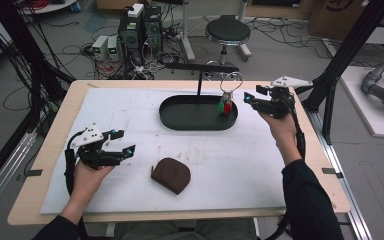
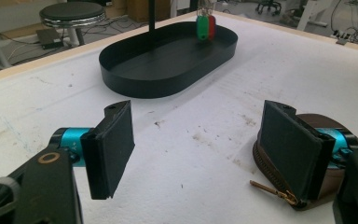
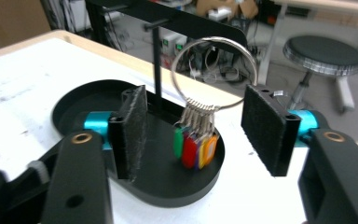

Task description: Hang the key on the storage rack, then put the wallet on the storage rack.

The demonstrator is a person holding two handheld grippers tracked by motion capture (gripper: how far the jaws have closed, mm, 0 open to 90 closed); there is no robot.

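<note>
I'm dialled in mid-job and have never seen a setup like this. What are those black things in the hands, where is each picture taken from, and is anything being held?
A person at a table holds a hand-held two-jaw gripper in each hand. The high view looks down from above; the other two views ride on the grippers and look along their black jaws.

The left gripper is open and empty, near a brown zip pouch.

The right gripper is open beside a black oval tray. A key ring with coloured tags hangs from the stand over the tray; in the right gripper view it sits between the jaws, but the pads are apart from it. Nothing is held.
</note>
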